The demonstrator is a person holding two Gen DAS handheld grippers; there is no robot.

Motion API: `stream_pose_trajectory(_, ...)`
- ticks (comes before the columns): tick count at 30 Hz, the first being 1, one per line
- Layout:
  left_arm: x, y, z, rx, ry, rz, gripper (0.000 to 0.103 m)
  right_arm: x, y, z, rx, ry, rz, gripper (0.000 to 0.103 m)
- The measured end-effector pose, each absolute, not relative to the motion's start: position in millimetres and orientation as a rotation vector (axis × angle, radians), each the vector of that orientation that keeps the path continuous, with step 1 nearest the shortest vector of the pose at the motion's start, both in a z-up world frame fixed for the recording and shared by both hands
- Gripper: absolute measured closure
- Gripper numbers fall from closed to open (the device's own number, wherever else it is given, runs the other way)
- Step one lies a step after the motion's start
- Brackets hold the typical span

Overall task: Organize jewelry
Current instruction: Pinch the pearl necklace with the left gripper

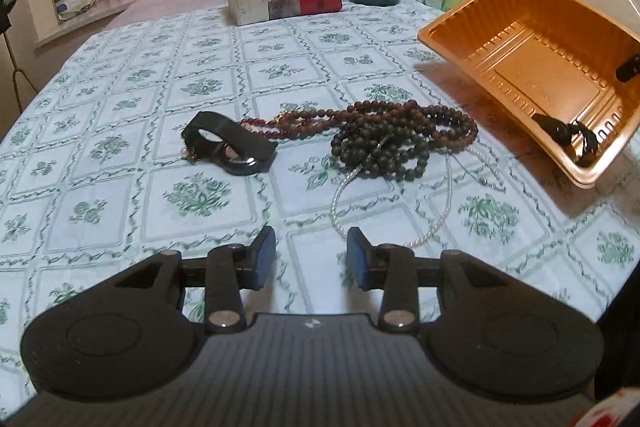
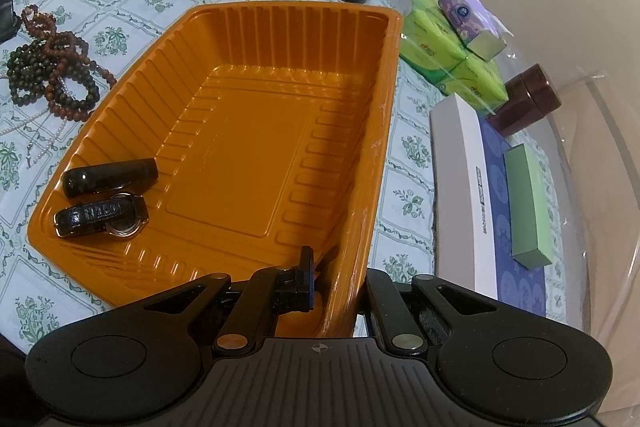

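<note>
- Left wrist view, nearest: the left gripper [image 1: 311, 259] hangs over the floral green-and-white desk cloth [image 1: 120, 195], its blue-padded fingers [image 1: 265, 257] apart with nothing between them.
- Just ahead and slightly right of those fingers lies a loop of the thin white pearl strand [image 1: 340, 203], nearly between the tips.
- Beyond it sits the tangled heap of dark brown and reddish bead necklaces [image 1: 384, 139], its long axis running across the view, left to right.
- Left of the heap lies a black strapped watch [image 1: 230, 147], touching the red beads.
- Right, tilted up off the desk: the orange ribbed plastic tray [image 1: 500, 39], with dark items at its low end.
- Right wrist view: the right gripper [image 2: 320, 287] is clamped on the tray's near wall, one finger inside.
- Judgement: the left hand is the nearer to the loose jewelry; the heap lies straight ahead, the tray to its right.
</note>
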State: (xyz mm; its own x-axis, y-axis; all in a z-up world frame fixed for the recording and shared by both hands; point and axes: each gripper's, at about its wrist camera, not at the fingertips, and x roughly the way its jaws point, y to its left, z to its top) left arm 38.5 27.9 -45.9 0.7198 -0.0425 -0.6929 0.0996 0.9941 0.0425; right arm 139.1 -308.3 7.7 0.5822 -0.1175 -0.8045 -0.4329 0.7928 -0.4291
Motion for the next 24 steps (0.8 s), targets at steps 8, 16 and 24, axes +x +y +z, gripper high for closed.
stream_pose_trajectory(8, 70.9, 12.2, -57.1, 0.095, 0.791, -0.099, 0.085, 139.0, -307.6, 7.7, -0.656, 0.948, 0.197, 0.097)
stream_pose_trajectory(16, 80.9, -5.0, -55.2, 0.230, 0.834, -0.123, 0.101, 140.6, -309.1, 7.0, -0.655, 0.949, 0.195, 0.097)
stream_pose_trajectory(24, 65.7, 11.3, -8.5, 0.237, 0.715, -0.131, 0.102, 140.1, -308.3, 6.8, -0.661, 0.943, 0.193, 0.097)
